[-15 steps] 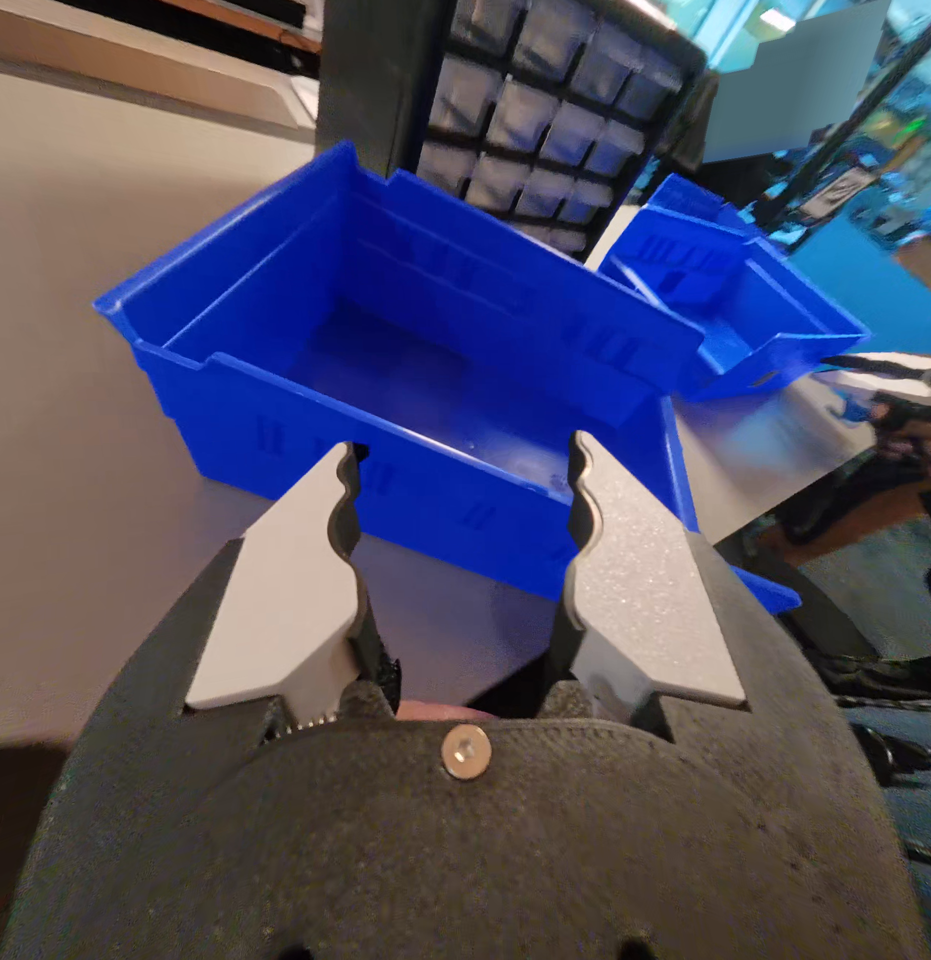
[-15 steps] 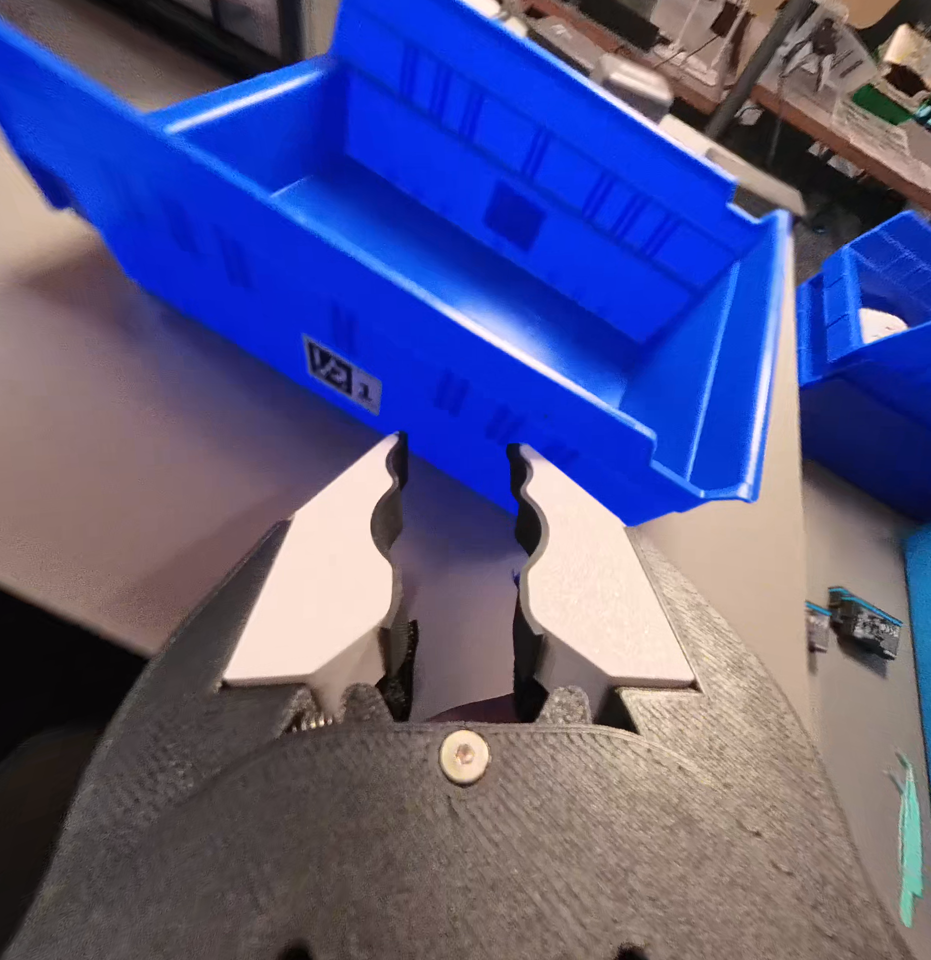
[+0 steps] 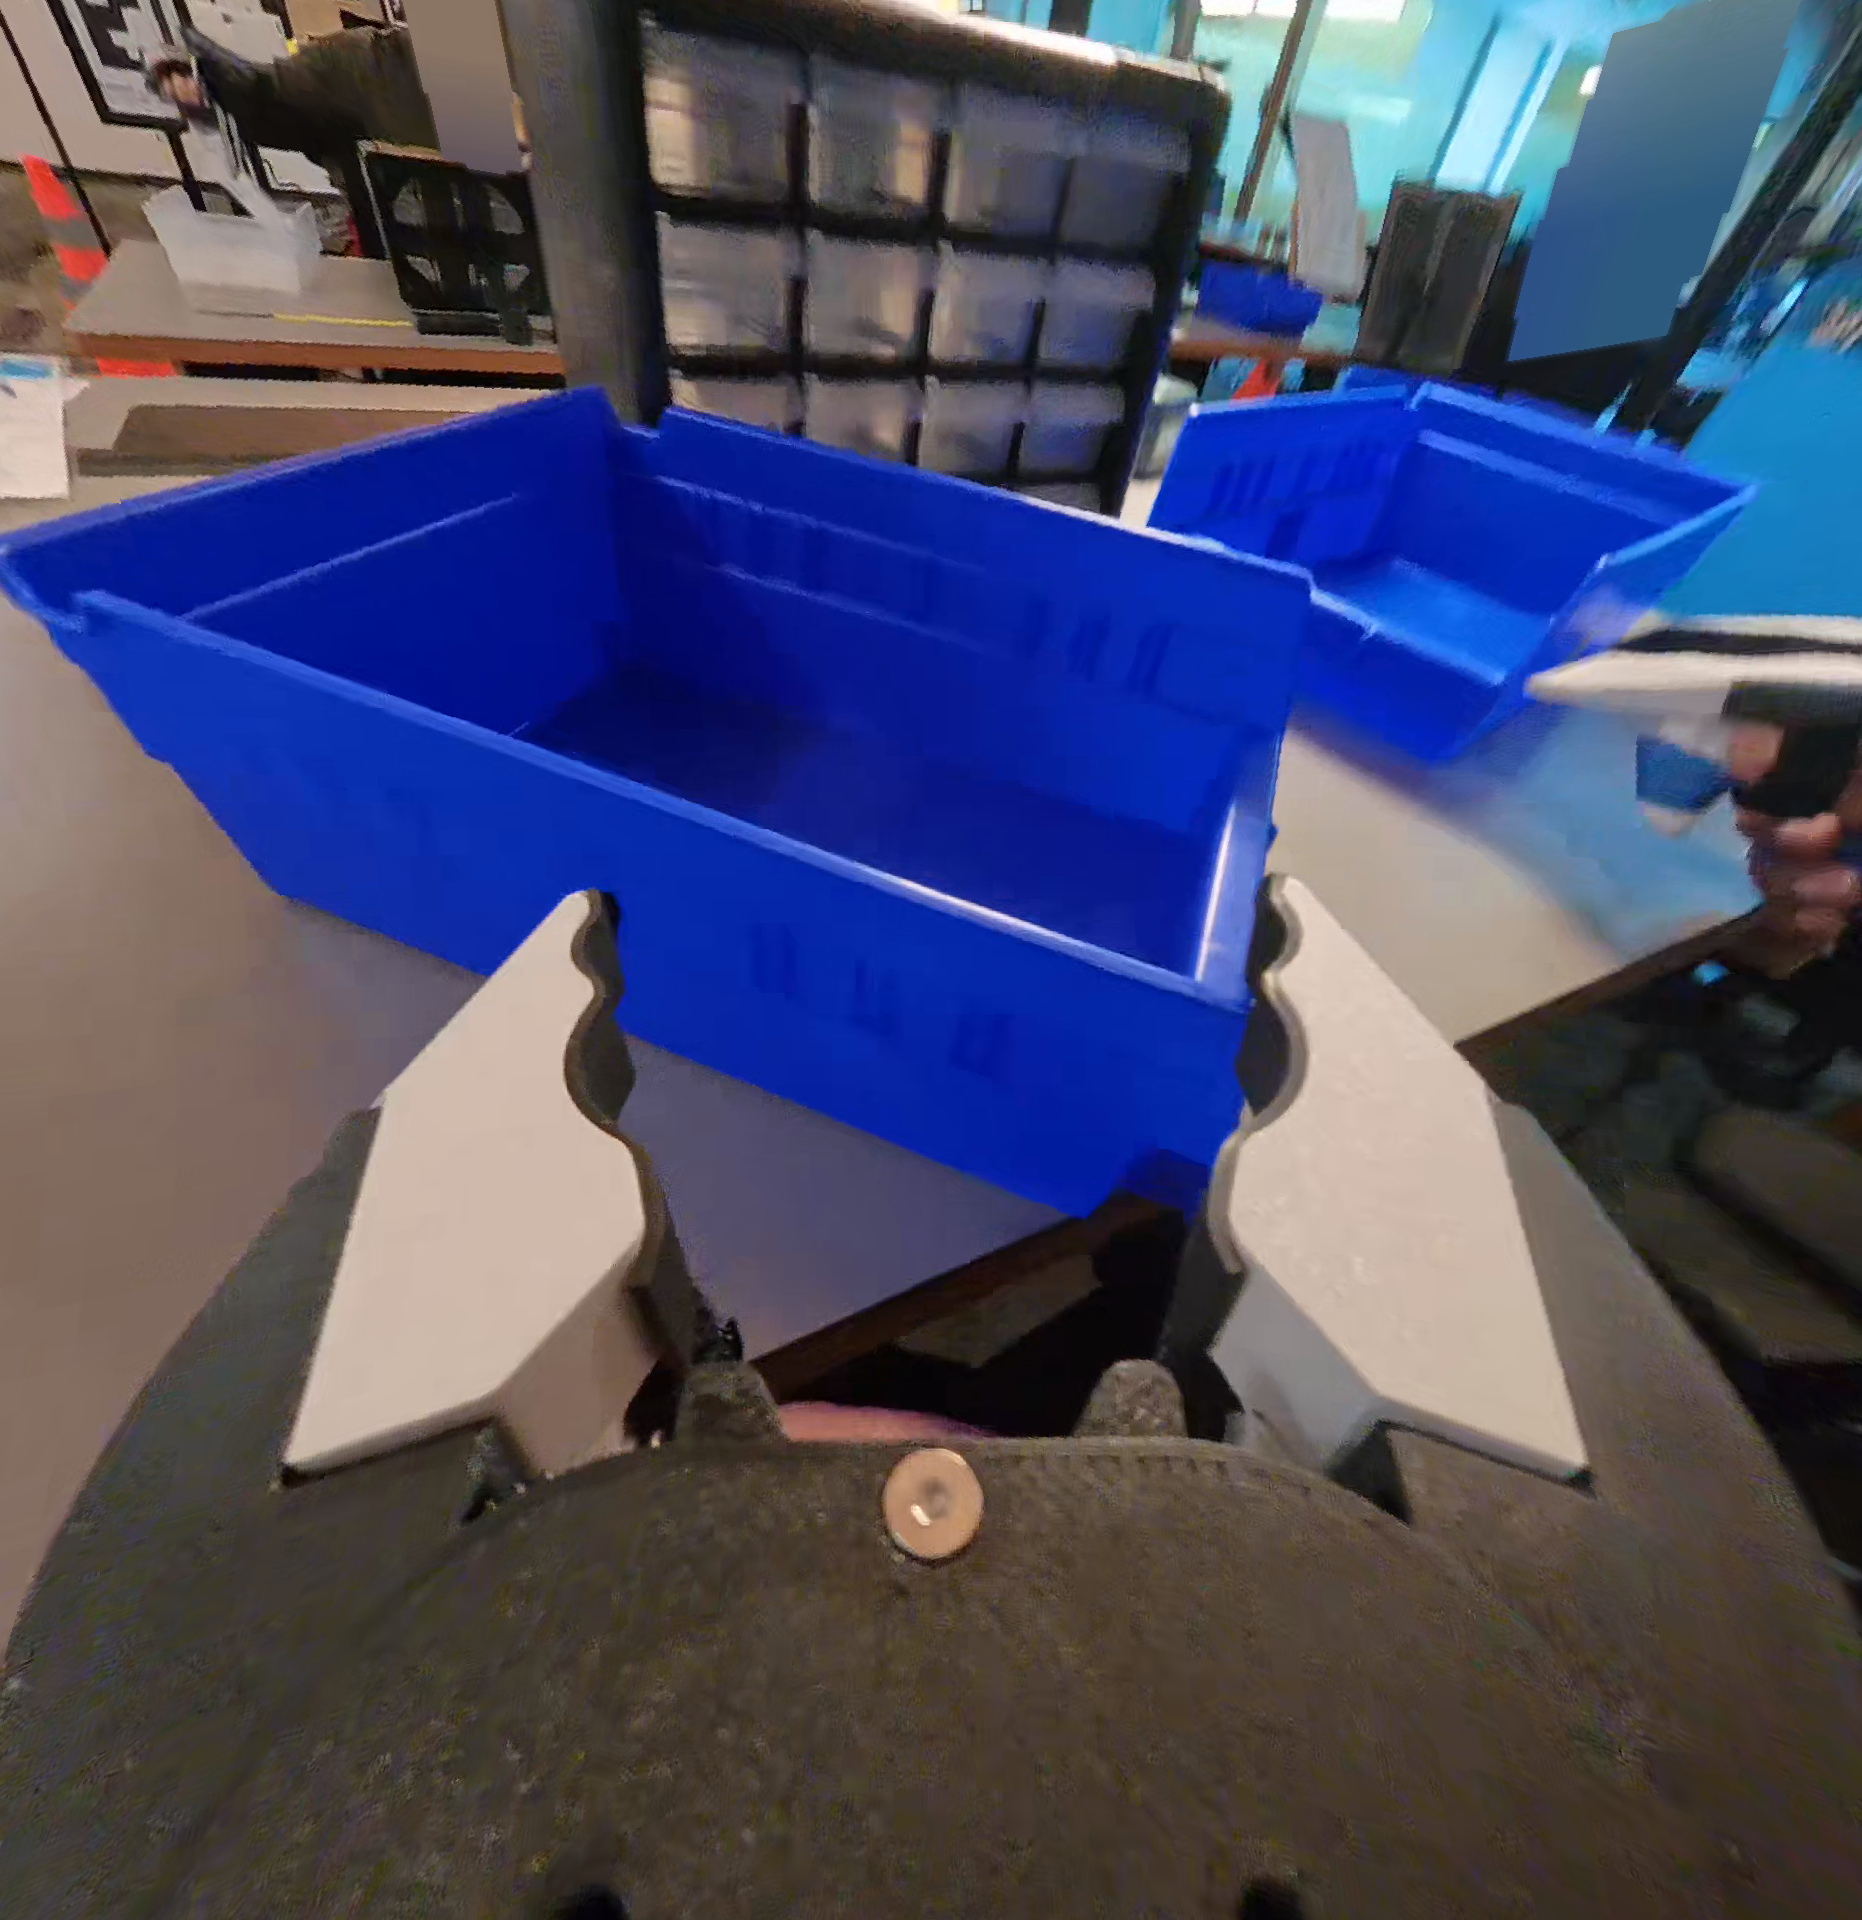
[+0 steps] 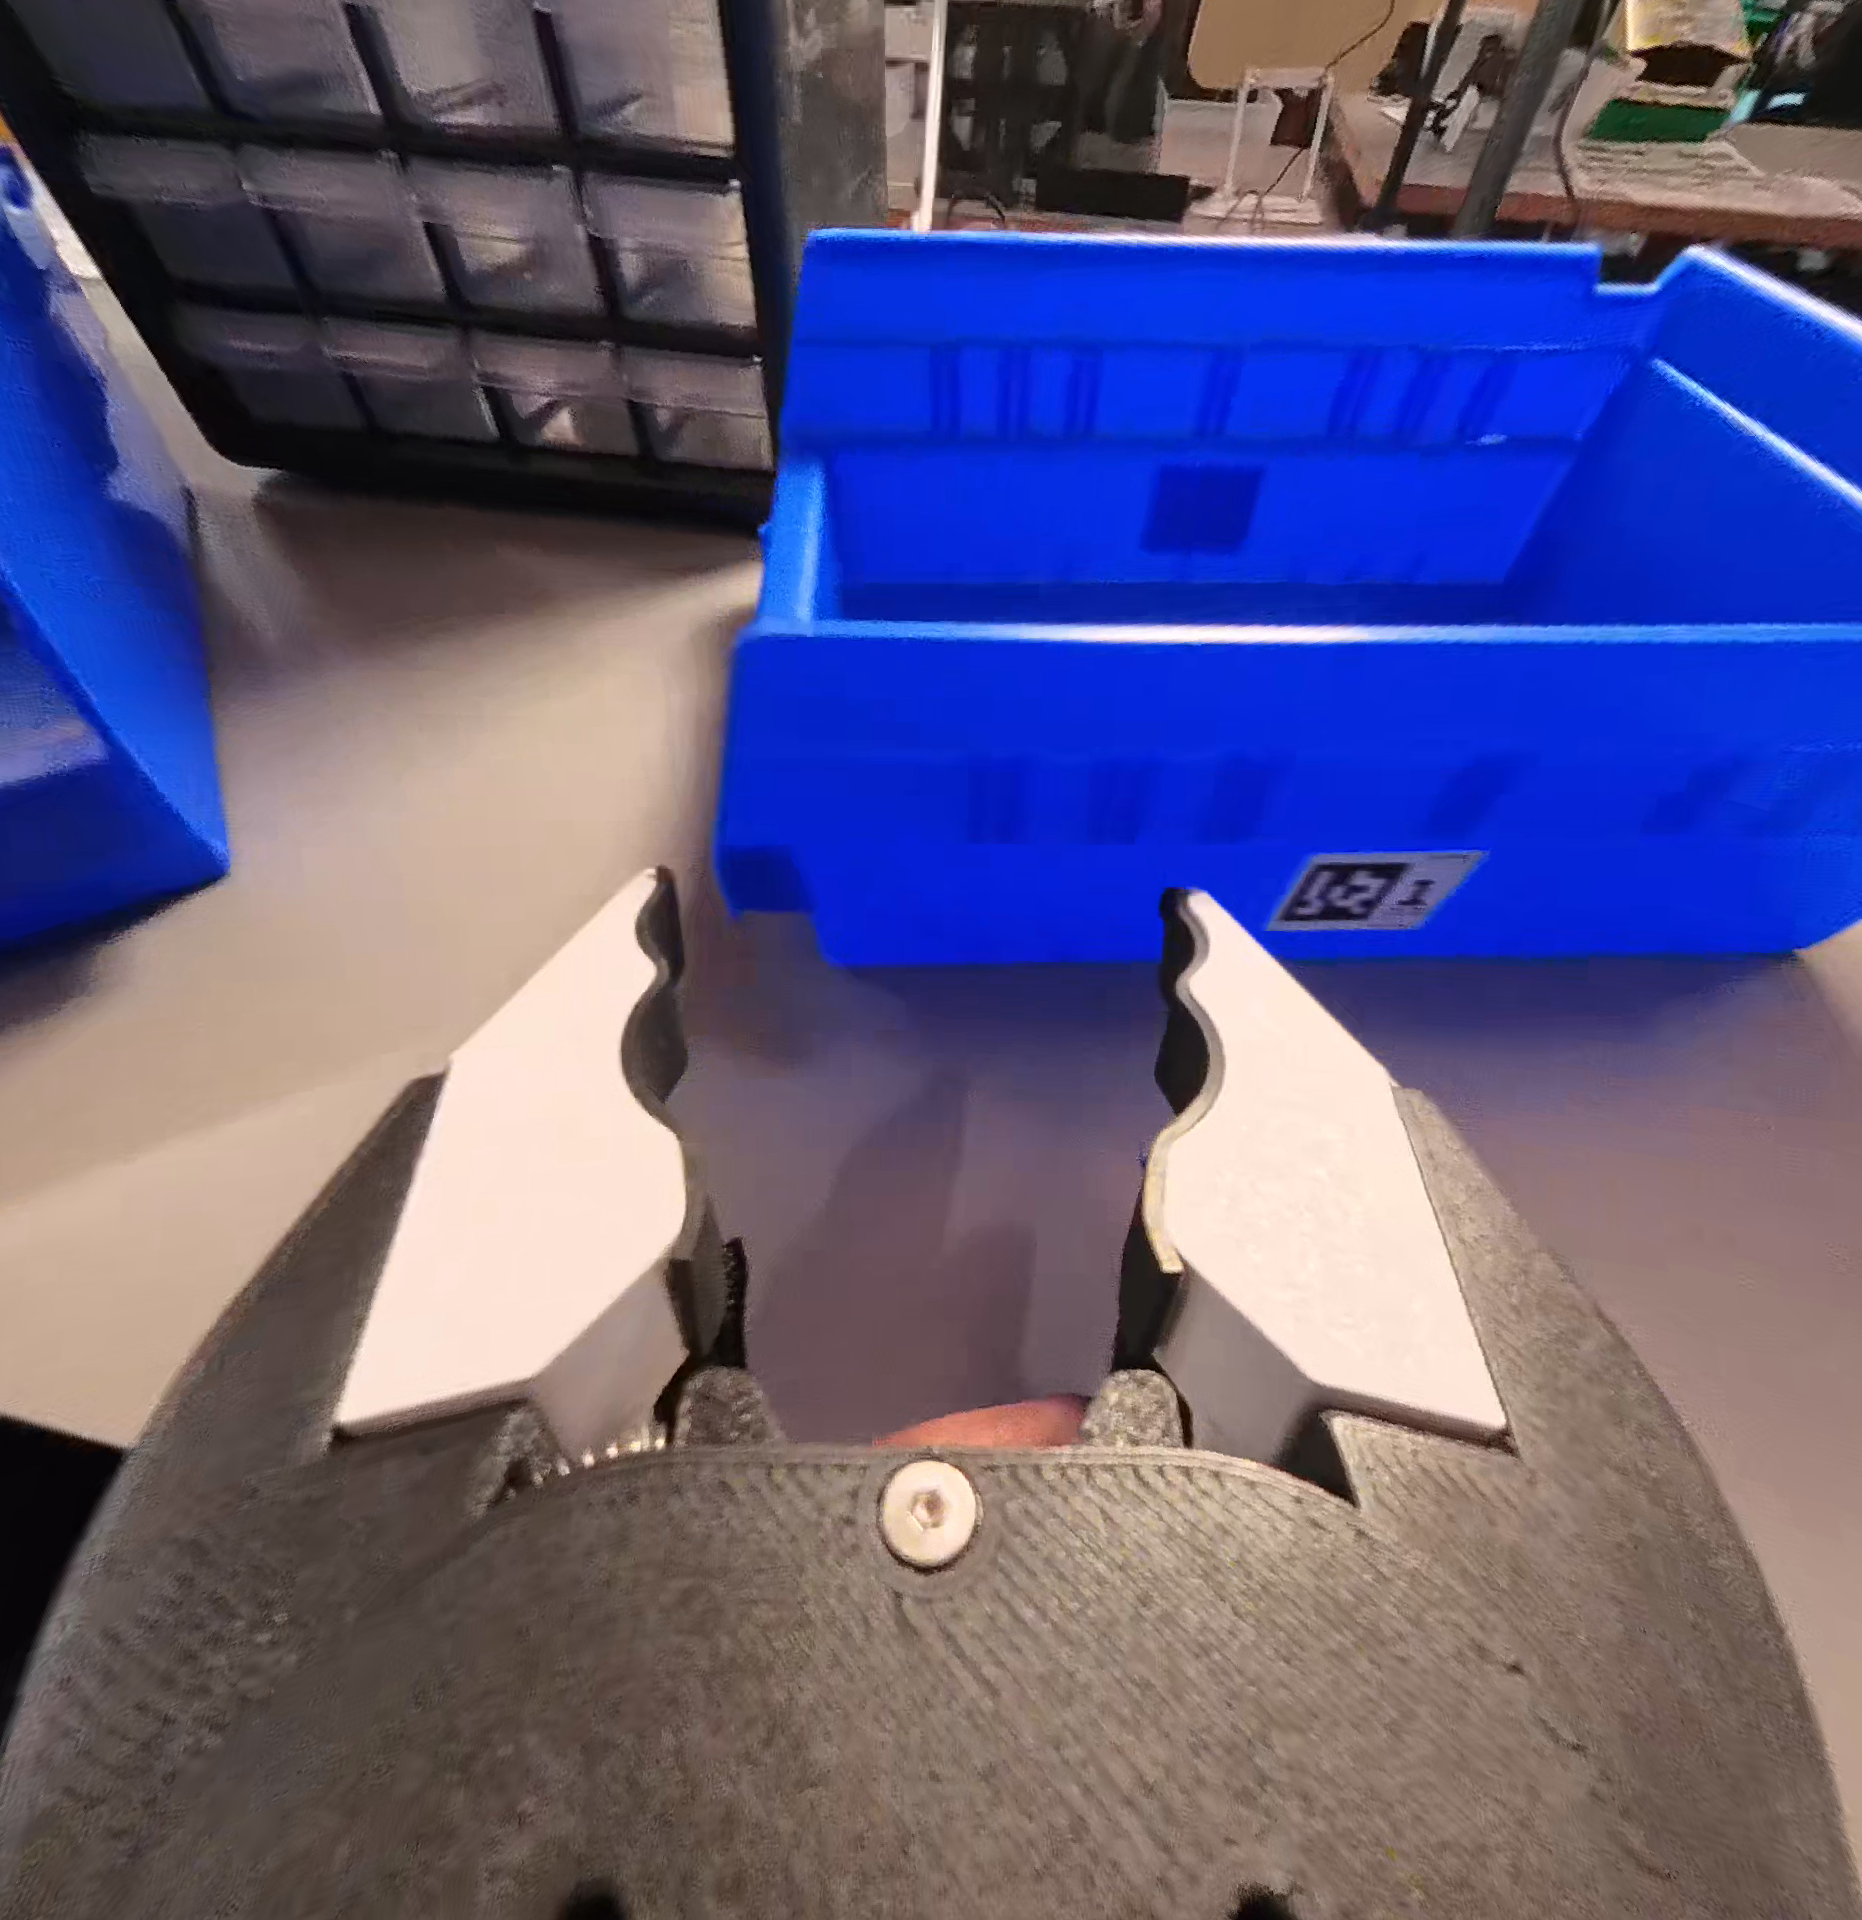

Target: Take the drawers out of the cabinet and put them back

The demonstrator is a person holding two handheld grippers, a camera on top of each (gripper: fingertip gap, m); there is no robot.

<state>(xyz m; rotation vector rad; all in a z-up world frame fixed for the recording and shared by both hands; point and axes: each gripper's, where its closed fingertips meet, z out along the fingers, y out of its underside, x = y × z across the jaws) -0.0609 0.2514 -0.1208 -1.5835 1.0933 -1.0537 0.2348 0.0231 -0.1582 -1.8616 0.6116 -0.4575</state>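
Both grippers are spread wide and hold nothing. The left gripper (image 3: 927, 904) faces the near long wall of a large blue bin (image 3: 698, 831) on the table (image 3: 127, 987); the right gripper (image 4: 922, 894) faces the left end of a second blue bin (image 4: 1218, 748), just short of it. The task's drawers are in the black cabinet (image 3: 906, 260), which stands behind the large bin; every drawer in view looks pushed in, though blur makes this uncertain. So the step in hand seems to be the approach, before any drawer is pulled. Next, a gripper must pass beyond the bins to the cabinet, line up on one drawer front (image 4: 397, 384) and pinch it.
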